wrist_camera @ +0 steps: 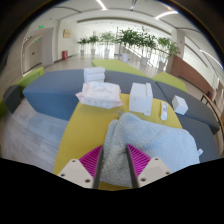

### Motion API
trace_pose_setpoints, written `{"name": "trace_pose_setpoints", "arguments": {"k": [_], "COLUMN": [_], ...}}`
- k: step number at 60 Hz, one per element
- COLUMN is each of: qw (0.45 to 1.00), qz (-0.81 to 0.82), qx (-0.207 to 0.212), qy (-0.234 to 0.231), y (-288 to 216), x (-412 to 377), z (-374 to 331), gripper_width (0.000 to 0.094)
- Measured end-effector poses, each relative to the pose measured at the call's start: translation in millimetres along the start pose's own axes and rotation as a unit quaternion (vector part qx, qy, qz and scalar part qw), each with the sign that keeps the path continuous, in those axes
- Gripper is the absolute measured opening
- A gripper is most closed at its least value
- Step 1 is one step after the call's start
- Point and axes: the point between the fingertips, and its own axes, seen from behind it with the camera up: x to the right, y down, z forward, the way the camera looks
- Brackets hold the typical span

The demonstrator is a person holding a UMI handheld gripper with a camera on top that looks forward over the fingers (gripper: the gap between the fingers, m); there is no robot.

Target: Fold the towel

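Nearest of all, the two pink pads (pixel 90 160) of the gripper (pixel 113 165) stand close together with a strip of pale cloth rising between them. Both pads seem to press on that cloth, so I judge the jaws nearly closed and gripping an edge of the towel (pixel 160 140). Gripping at the edge makes sense for folding: a held border can be carried over the rest of the fabric.

Just ahead of the fingers, the towel spreads out, pale blue-white and rumpled, lying on a yellow panel of the desk (pixel 75 130). Its bulk rests on the surface rather than hanging, which suggests the cloth is only partly lifted. How far the fold has gone I cannot tell with certainty; the wrinkled spread suggests an early stage.

Beyond the towel sit several white items, probably placed clear of the working patch: a crumpled white cloth (pixel 100 94) near the middle, a neat folded stack (pixel 94 73) behind it, an upright white block (pixel 141 98) beside them, and a small white piece (pixel 180 103) further off to the side. The stack may be finished towels, though that is a guess.

Farther still, the desk turns grey-blue, and a row of green potted plants (pixel 135 40) lines a bright hall under ceiling lights.
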Motion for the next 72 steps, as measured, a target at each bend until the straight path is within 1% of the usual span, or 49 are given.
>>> {"name": "trace_pose_setpoints", "arguments": {"k": [1, 2, 3, 4, 6, 7, 8, 12, 15, 19, 23, 26, 29, 35, 40, 50, 53, 56, 57, 60, 62, 64, 65, 66, 67, 68, 70, 71, 72], "qw": [1.0, 1.0, 1.0, 0.999, 0.999, 0.998, 0.997, 0.997, 0.997, 0.998, 0.998, 0.996, 0.994, 0.99, 0.987, 0.984, 0.983, 0.983, 0.983, 0.982, 0.981, 0.98, 0.98, 0.979, 0.978, 0.977, 0.977, 0.977, 0.976], "qz": [-0.008, -0.012, -0.016, -0.021, -0.03, -0.034, -0.034, -0.025, -0.028, -0.017, 0.015, 0.033, 0.046, 0.076, 0.099, 0.122, 0.133, 0.142, 0.143, 0.147, 0.153, 0.158, 0.16, 0.161, 0.161, 0.161, 0.161, 0.162, 0.164], "qx": [-0.002, 0.012, 0.024, 0.025, 0.033, 0.04, 0.044, 0.052, 0.048, 0.047, 0.062, 0.083, 0.098, 0.111, 0.102, 0.056, 0.033, 0.005, 0.002, 0.01, 0.014, 0.013, 0.013, 0.014, 0.015, 0.016, 0.017, 0.017, 0.017], "qy": [0.004, 0.001, 0.002, 0.003, 0.024, 0.04, 0.051, 0.045, 0.045, 0.032, 0.013, 0.01, 0.018, 0.044, 0.069, 0.114, 0.12, 0.115, 0.115, 0.118, 0.115, 0.116, 0.12, 0.127, 0.133, 0.137, 0.141, 0.14, 0.14], "y": [4.5, 0.9, -2.1, -1.2, -0.7, -4.4, -4.0, -2.6, -3.9, -11.7, -29.0, -46.9, -62.1, -67.3, -52.5, 5.0, 25.5, 46.3, 51.0, 52.0, 50.3, 51.0, 50.3, 48.5, 47.4, 46.0, 43.9, 42.3, 41.3], "x": [0.9, 1.9, -1.3, 0.9, 5.1, 18.2, 23.1, 21.4, 22.0, 19.1, 24.2, 40.6, 66.6, 131.1, 186.8, 262.2, 274.0, 277.2, 279.5, 285.3, 284.9, 286.9, 289.6, 292.8, 296.6, 301.3, 305.5, 305.7, 306.7], "z": [5.1, 8.6, 0.7, 6.0, -3.4, 2.0, 2.8, 3.5, 2.6, -4.0, -22.2, -40.9, -56.6, -81.1, -89.0, -77.3, -69.1, -57.3, -53.8, -50.8, -51.7, -54.1, -56.4, -60.0, -63.1, -67.6, -74.6, -78.2, -82.0], "gripper_width": [0.0409, 0.0406, 0.0379, 0.0393, 0.0175, 0.0029, 0.0033, 0.0012, 0.0011, 0.001, 0.0009, 0.0009, 0.0009, 0.0008, 0.0009, 0.0016, 0.0024, 0.0033, 0.0035, 0.0042, 0.0091, 0.018, 0.0311, 0.0394, 0.0429, 0.0587, 0.0794, 0.0812, 0.0865]}}
